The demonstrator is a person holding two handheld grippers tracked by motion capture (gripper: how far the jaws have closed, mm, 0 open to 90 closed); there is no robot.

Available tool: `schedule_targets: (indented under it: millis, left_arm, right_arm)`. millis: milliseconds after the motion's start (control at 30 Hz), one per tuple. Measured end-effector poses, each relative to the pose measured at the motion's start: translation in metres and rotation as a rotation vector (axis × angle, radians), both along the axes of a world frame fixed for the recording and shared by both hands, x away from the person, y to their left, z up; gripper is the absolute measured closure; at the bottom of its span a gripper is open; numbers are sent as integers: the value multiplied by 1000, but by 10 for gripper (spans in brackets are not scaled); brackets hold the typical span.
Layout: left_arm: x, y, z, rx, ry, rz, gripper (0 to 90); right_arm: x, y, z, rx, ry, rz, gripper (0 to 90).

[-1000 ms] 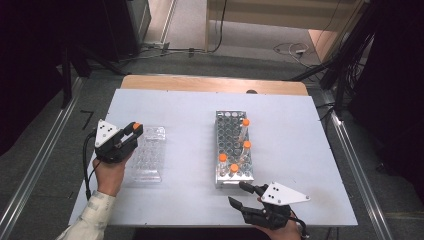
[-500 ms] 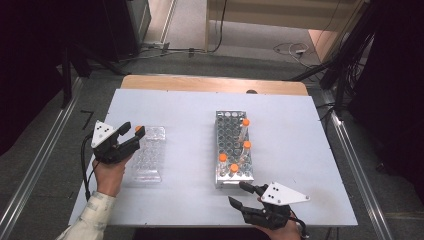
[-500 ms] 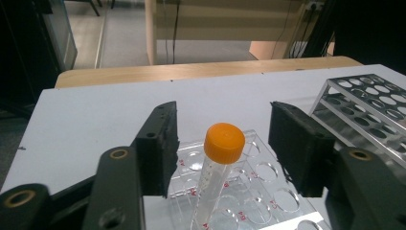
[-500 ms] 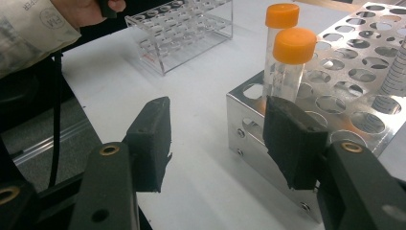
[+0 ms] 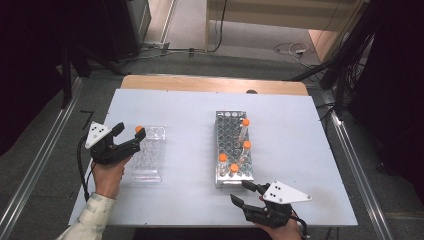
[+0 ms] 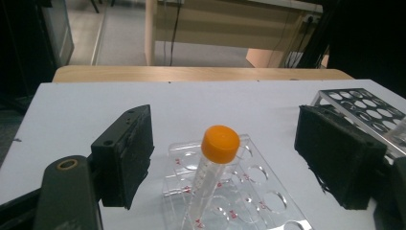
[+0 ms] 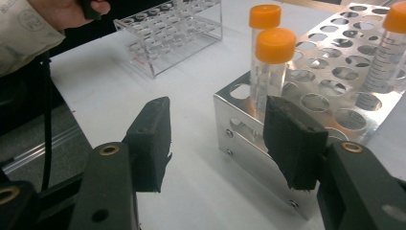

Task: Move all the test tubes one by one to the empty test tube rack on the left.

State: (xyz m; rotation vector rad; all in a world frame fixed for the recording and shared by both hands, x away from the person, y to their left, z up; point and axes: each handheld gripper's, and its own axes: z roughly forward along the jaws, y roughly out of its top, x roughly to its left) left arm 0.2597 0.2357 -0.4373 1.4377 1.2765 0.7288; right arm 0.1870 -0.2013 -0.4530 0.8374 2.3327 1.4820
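A dim room with dark floor and cables surrounds a pale worktop (image 5: pixel 180 110) with a wooden strip along its far edge. At about 9 o'clock on the worktop lies a clear plastic rack (image 5: pixel 148 161), and an orange-capped tube (image 6: pixel 212 170) stands upright in one of its wells at the rack's far left corner. The left tongs (image 5: pixel 129 132) sit around that tube with their jaws just having been opening; in the left gripper view both black pads stand well clear of the tube, which rises between them untouched, so the tongs are released. Right of centre, near 4 o'clock, a metal rack (image 5: pixel 232 146) holds four more orange-capped tubes (image 5: pixel 245 131), two at its near end and two further back on its right side. The right tongs (image 5: pixel 242 192) hover at 5 o'clock, just beside the metal rack's near end, jaws apart and gripping nothing; in the right gripper view one pad stands in front of the rack's near corner
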Motion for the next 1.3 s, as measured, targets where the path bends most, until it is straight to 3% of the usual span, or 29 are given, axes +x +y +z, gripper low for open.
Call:
schedule_targets:
  millis: [533,1067,1300]
  left_arm:
    - [-17,-8,12,9,-59,-4,193]
    - [-32,-48,20,41,-80,-152,188]
    - [-38,-69,16,45,-57,-240,185]
  right_arm:
    - [12,2,-4,3,-12,-64,426]
    - [29,12,-10,0,-28,-103,478]
    - [35,17,-14,2,-42,-110,551]
